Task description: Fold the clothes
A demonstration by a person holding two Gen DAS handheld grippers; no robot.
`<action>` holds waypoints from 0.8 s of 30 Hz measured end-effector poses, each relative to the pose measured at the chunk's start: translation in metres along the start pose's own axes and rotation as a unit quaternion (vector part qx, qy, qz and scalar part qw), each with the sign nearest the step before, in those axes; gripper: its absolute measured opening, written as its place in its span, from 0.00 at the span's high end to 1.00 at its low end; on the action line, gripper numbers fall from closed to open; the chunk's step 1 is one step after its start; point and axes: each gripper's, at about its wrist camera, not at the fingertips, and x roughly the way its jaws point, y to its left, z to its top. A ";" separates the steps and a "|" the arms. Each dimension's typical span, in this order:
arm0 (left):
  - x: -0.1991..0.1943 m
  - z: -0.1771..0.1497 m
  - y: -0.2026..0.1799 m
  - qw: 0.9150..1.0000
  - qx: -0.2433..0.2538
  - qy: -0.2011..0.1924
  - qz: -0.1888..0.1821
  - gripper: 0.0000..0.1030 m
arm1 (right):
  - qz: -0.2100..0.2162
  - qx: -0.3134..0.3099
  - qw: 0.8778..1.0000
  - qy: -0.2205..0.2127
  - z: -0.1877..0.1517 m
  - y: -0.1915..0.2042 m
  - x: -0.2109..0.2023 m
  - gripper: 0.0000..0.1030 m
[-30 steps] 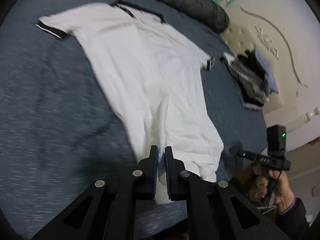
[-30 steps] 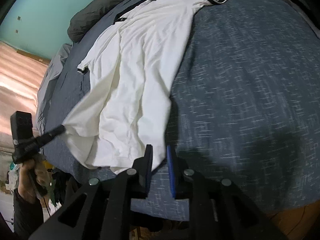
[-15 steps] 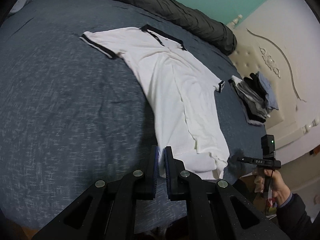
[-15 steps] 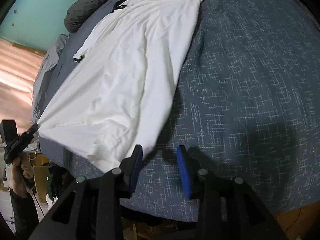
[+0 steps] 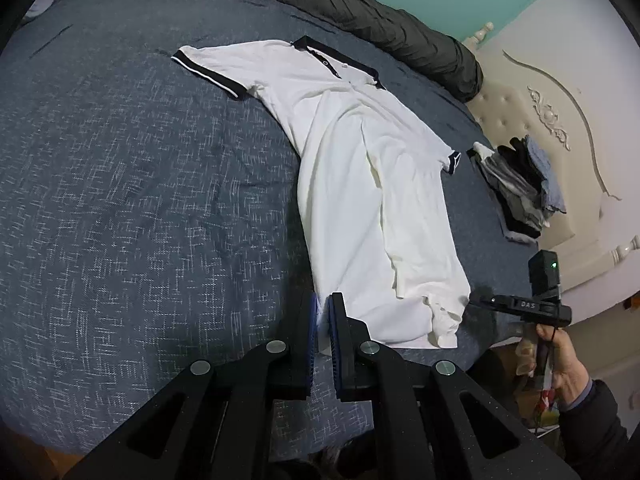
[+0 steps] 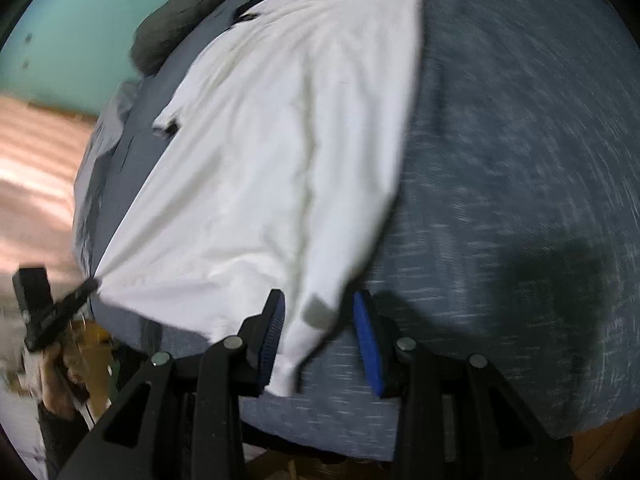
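One white short-sleeved polo shirt with dark collar and cuff bands lies spread on the blue-grey speckled bedspread, collar at the far end. The left gripper is clamped on the shirt's near left hem corner. The right gripper stands with jaws apart, the near right hem corner lying loose between them. A folded clothes stack sits far right.

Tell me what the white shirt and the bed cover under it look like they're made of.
White polo shirt: soft matte knit, probably cotton; it drapes limply in shallow creases, with dark ribbed-looking collar and cuffs. Bed cover: thicker matte woven-looking fabric, heathered navy with pale flecks and no sheen; the exact fibre can't be told.
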 end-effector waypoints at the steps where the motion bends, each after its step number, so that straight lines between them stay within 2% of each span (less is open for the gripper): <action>1: 0.001 0.000 0.000 1.000 -0.001 0.001 -0.001 0.93 | 0.001 -0.012 1.000 0.002 0.000 0.007 0.001 0.65; 7: 0.003 -0.003 -0.003 1.000 0.001 0.002 -0.002 0.93 | -0.008 -0.048 0.998 0.030 0.005 0.037 0.028 0.65; 10: 0.003 -0.003 -0.004 1.000 0.001 0.001 -0.003 0.93 | -0.032 -0.049 0.998 0.015 0.008 0.042 0.030 0.65; 13: 0.004 -0.003 -0.005 1.000 0.004 0.004 -0.002 0.93 | -0.050 -0.058 0.997 -0.018 0.013 0.047 0.018 0.65; 17: 0.007 -0.003 -0.002 1.000 0.000 0.005 -0.003 0.93 | -0.054 -0.092 0.993 -0.042 0.017 0.062 0.005 0.65; 21: 0.008 -0.005 -0.001 1.000 -0.003 0.006 -0.005 0.93 | -0.031 -0.091 0.995 -0.018 0.017 0.066 0.018 0.63; 24: 0.008 -0.006 -0.001 1.000 -0.002 0.007 -0.005 0.93 | -0.045 -0.075 0.996 0.012 0.017 0.056 0.036 0.62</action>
